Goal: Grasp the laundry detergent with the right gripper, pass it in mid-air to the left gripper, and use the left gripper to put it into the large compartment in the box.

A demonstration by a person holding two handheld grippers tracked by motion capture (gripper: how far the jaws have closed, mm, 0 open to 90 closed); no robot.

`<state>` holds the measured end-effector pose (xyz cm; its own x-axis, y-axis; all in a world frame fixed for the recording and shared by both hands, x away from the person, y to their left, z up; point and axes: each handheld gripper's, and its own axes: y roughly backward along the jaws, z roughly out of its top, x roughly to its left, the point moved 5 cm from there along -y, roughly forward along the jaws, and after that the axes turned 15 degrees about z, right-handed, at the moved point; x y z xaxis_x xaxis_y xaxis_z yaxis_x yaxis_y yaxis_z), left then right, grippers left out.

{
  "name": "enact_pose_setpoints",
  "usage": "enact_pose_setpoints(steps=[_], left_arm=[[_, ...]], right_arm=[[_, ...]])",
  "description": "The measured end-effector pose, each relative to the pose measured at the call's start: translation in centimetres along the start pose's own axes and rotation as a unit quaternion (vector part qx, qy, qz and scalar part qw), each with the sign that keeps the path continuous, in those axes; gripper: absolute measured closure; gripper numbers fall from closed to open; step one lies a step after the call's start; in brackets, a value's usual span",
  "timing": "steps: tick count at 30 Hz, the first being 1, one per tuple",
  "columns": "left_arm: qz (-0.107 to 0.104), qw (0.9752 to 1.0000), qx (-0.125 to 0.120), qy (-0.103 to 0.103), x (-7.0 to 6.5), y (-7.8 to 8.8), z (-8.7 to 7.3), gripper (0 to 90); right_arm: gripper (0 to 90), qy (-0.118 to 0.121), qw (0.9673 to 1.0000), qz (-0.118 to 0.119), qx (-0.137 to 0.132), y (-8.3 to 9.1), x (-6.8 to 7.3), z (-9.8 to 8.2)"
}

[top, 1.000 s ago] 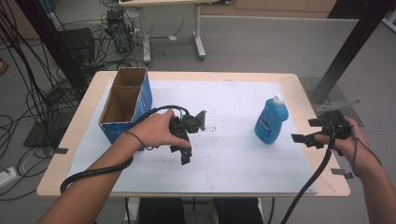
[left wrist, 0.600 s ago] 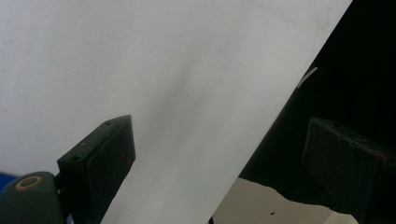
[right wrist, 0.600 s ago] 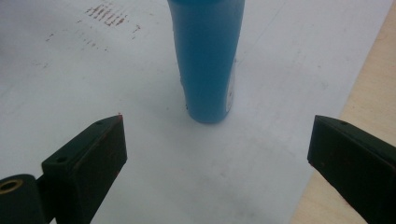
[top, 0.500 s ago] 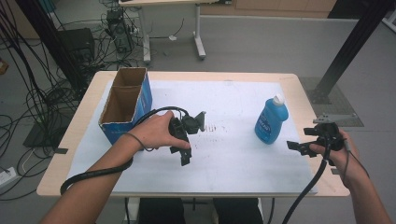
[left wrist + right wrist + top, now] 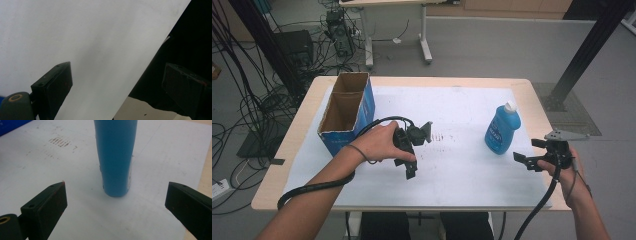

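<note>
A lab: cable tangles [image 5: 259,107], equipment [image 5: 337,32], bare grey floor [image 5: 492,47].

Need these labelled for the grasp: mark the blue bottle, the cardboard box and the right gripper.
blue bottle [image 5: 501,131], high view, on the blue body.
cardboard box [image 5: 363,102], high view, on its blue right outer wall.
right gripper [image 5: 528,153], high view, midway between its open fingertips.

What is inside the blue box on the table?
The cardboard box is open on top, showing bare brown inner walls and a divider. Its near wall hides the bottom, so something small there could stay hidden.
</note>
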<state>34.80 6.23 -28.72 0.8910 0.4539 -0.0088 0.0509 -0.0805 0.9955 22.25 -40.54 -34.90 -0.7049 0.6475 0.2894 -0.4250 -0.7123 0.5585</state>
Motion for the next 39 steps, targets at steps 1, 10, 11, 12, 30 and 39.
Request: enact_pose_setpoints(steps=[1, 10, 11, 12, 30, 39], left_arm=[[0.0, 1.0, 0.0, 0.0, 0.0, 0.0, 0.0, 9.9], [0.001, 0.9999, -0.014, 0.006, 0.0, 0.2, -0.3, 9.7], [0.001, 0.9999, -0.014, 0.006, 0.0, 0.2, -0.3, 9.7], [0.001, 0.9999, -0.015, 0.006, -0.1, 0.2, -0.3, 9.7], [0.0, 0.9999, -0.013, 0.006, -0.1, -0.1, -0.5, 9.6], [0.0, 0.9999, -0.011, 0.003, -0.2, -0.1, -0.5, 9.6]], right_arm=[[4.1, 0.0, 1.0, 0.0, 0.0, 0.0, 0.0, 0.0], [4.3, 0.007, 0.9993, 0.001, -0.037, -1.1, -0.3, -1.7], [4.3, 0.009, 0.9989, 0.0, -0.046, -1.2, -0.3, -2.0], [4.3, 0.01, 0.9987, -0.001, -0.05, -1.2, -0.3, -2.1], [3.7, 0.02, 0.9961, -0.009, -0.086, -2.7, -0.2, -4.8], [3.5, 0.017, 0.9949, -0.013, -0.098, -3.4, -0.1, -5.8]])
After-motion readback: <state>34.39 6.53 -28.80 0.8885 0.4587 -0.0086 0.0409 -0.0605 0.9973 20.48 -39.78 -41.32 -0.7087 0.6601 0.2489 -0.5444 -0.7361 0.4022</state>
